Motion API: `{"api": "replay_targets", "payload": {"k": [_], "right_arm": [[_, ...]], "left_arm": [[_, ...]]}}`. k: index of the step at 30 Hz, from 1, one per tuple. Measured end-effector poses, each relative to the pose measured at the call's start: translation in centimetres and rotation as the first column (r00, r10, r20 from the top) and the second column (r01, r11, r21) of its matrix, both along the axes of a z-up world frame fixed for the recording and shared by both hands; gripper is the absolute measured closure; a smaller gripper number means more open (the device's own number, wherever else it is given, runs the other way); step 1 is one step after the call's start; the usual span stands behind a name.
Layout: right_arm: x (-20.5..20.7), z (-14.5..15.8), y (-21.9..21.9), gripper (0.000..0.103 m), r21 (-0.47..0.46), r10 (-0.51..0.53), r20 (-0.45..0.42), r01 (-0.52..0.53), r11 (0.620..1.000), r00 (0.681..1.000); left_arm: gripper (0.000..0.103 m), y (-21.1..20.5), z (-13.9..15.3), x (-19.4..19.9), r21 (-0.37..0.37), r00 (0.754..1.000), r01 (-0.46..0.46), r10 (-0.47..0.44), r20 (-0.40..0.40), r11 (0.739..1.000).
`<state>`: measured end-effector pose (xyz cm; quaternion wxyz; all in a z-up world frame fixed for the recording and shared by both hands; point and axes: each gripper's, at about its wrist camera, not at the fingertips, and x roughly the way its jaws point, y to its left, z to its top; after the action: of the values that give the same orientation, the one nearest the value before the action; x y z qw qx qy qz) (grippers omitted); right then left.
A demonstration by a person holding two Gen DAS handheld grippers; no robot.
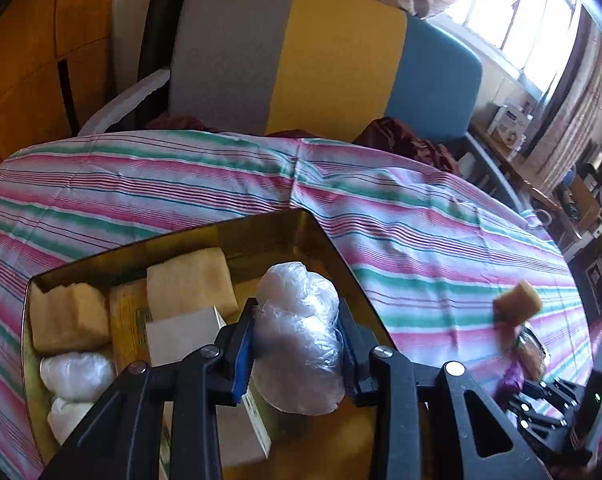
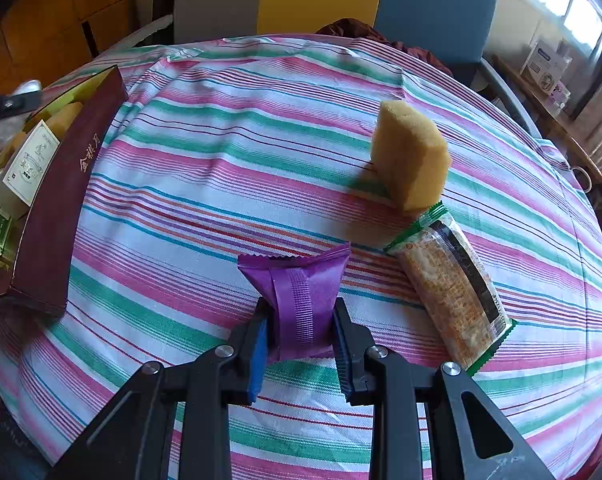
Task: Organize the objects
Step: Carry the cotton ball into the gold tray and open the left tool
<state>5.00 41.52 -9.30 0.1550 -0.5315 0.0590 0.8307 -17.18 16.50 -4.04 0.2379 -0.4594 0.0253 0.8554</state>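
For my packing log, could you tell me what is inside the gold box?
The gold box holds sponge blocks, white plastic bundles and small cartons; the left gripper covers its near end.

Strong daylight is admitted by the overexposed barred window (image 1: 517, 12) at upper right; frame edges are curved and darkened.

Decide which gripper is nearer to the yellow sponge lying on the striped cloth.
Right. The right gripper, shut on a purple packet, sits just short of the yellow sponge; the left gripper hangs over the box, further away.
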Motion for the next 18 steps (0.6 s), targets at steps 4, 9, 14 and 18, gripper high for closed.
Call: {"api": "replay_targets", "payload": {"k": [4,9,14,18], "right_arm": [[0.0,-0.1,0.0,0.074,-0.001,0.000,0.000,0.000,1.000,1.000],[-0.2,-0.1,0.0,0.074,-0.007,-0.002,-0.002,0.002,1.000,1.000],[-0.2,-0.2,0.0,0.074,-0.008,-0.001,-0.002,0.001,1.000,1.000],[-0.2,-0.2,0.0,0.074,-0.007,0.000,-0.002,0.000,1.000,1.000]], "left_arm": [[0.067,1.0,-1.4,-2.4,-0.040,1.000,0.000,0.001,0.017,0.999],[0.061,1.7,-3.6,-4.6,-0.071,0.996,-0.012,0.018,0.089,0.997],[0.043,1.6,-3.4,-4.9,-0.059,0.996,-0.025,0.029,0.081,0.998],[0.043,1.2,-2.0,-3.1,-0.074,0.999,-0.039,0.040,0.010,0.996]]}}
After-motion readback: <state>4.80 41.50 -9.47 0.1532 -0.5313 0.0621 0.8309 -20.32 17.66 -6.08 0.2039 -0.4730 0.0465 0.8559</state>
